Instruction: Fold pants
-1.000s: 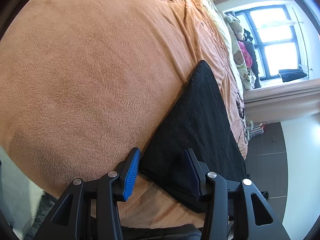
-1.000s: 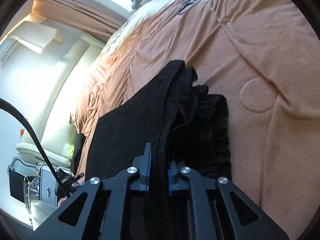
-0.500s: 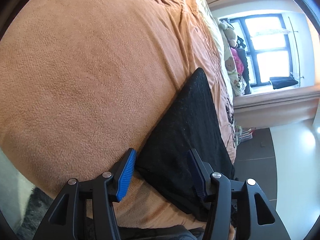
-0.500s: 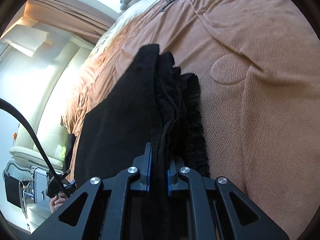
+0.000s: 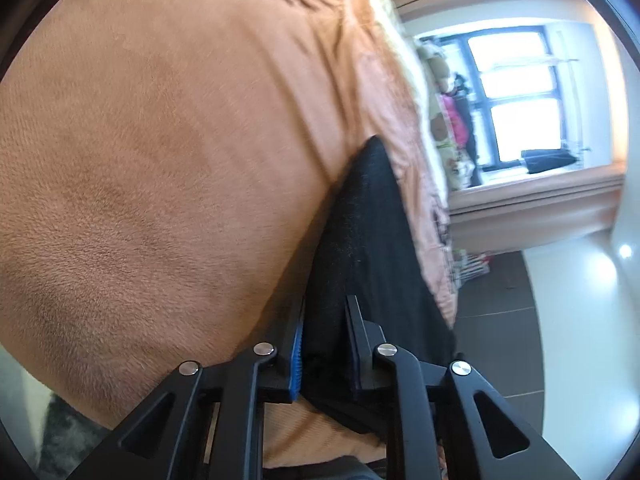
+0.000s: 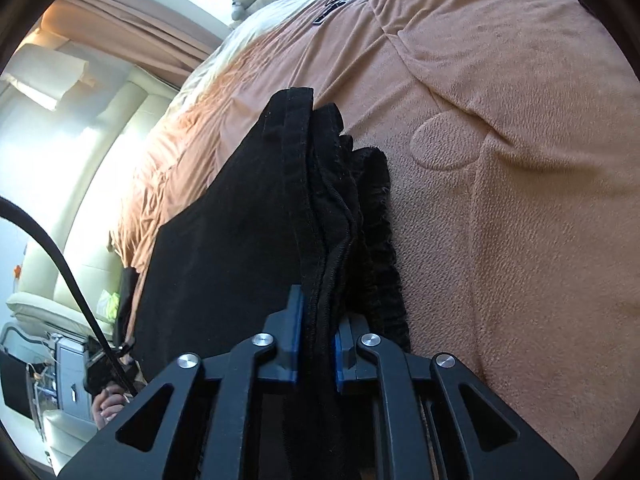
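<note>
Black pants between left claw pads

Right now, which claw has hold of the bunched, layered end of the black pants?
The right claw: stacked hems and seams of the pants run between its pads. The left claw, closing, has only a flat, smooth fold between its pads.
</note>
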Demonstrator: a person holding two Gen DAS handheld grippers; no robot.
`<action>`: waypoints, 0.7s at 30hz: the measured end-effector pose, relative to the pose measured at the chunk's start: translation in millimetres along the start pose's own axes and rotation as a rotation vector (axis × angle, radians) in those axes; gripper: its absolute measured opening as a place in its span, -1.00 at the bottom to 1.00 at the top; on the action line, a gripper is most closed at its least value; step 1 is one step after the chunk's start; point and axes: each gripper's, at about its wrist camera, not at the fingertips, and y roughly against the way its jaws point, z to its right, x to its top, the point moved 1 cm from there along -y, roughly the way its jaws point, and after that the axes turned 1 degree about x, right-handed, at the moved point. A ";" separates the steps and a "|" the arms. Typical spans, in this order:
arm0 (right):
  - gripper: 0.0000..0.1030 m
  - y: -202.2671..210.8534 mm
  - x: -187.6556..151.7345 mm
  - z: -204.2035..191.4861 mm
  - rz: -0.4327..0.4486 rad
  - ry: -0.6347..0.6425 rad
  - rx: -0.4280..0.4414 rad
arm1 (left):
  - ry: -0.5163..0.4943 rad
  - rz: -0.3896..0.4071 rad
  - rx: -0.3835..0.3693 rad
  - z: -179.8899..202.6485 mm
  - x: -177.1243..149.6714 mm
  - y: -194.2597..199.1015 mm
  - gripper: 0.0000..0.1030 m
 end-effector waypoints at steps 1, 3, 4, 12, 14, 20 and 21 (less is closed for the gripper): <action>-0.69 3.5 1.2 -3.2 0.002 0.011 -0.020 | -0.001 -0.001 -0.004 0.4 0.5 0.9 -0.65; -0.40 10.8 6.2 -10.6 0.012 0.042 -0.055 | -0.007 -0.009 0.005 0.8 1.9 -1.3 -0.64; -0.32 15.2 9.0 -14.3 0.027 0.053 -0.066 | -0.003 -0.013 0.018 -0.5 2.0 -2.8 -0.64; -0.13 27.0 42.8 -44.4 0.092 0.147 -0.122 | 0.028 -0.041 0.015 -7.4 -10.8 -15.6 -0.20; -0.13 25.8 50.8 -52.6 0.108 0.168 -0.141 | 0.017 -0.045 0.020 -4.9 -13.5 -17.9 -0.20; -0.18 8.7 58.4 -74.8 0.100 0.228 -0.086 | 0.026 -0.023 0.017 -4.8 -8.7 -22.2 -0.20; -0.29 -0.2 57.2 -76.0 0.075 0.236 -0.082 | 0.029 -0.013 0.016 -5.1 -8.6 -22.0 -0.20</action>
